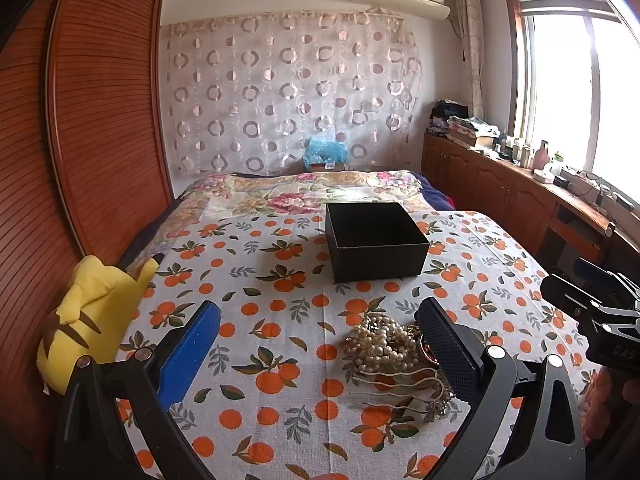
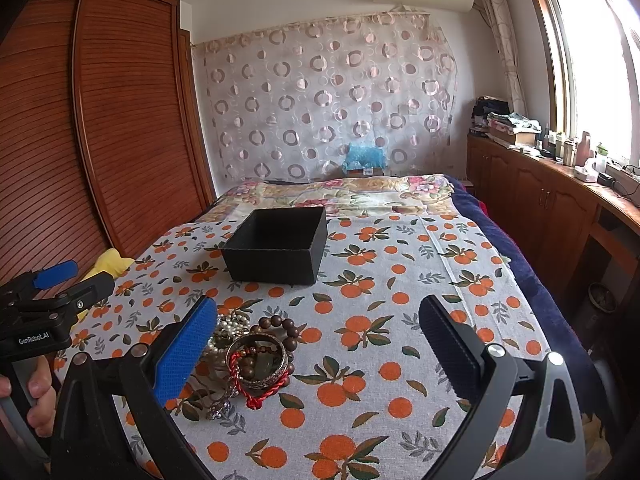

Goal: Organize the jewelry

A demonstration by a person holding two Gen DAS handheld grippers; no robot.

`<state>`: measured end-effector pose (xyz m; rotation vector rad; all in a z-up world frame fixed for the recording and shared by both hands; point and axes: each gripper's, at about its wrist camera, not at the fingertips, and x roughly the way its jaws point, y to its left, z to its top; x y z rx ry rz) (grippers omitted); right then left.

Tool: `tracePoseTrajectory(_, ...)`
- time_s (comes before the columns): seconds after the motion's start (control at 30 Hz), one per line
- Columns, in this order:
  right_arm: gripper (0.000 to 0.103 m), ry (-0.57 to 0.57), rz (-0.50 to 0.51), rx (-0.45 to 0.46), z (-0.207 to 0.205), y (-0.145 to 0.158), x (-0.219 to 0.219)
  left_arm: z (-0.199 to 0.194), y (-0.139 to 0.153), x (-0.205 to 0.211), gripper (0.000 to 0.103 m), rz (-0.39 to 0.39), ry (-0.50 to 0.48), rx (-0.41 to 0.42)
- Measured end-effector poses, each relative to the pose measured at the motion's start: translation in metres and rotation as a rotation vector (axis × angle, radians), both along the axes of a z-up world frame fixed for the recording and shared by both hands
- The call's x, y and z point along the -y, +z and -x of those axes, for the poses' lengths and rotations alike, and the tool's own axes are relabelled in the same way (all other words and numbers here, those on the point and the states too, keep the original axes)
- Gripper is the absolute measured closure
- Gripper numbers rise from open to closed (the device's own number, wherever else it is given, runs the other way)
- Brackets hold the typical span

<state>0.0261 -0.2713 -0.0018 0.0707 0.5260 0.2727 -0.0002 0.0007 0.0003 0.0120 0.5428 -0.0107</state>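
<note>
A heap of jewelry lies on the orange-print bedspread (image 1: 280,280). In the left wrist view it shows a pearl necklace (image 1: 380,344) and a wavy metal hairpin (image 1: 400,378), beside the right finger of my open left gripper (image 1: 320,320). In the right wrist view the heap shows a wooden bead bracelet (image 2: 280,326), a bangle (image 2: 258,362) and a red cord (image 2: 260,394), next to the blue left finger of my open right gripper (image 2: 318,320). Nothing is between either gripper's fingers. An open black box (image 1: 374,240) (image 2: 276,244) stands beyond the heap.
A yellow plush toy (image 1: 92,312) lies at the bed's left edge beside a slatted wooden wardrobe (image 1: 100,120). Wooden cabinets (image 2: 540,200) with clutter run under the window on the right. A floral quilt (image 1: 304,192) covers the far bed. A hand (image 2: 38,396) holds the left gripper.
</note>
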Motion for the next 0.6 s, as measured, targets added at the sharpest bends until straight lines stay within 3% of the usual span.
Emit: tracePoseTrajectory(0.6,0.002,0.001,-0.001,0.000,-0.0002,-0.0014,0.0001,0.0023,0.0018,-0.0021,0.007,0.004,0.000,0.003)
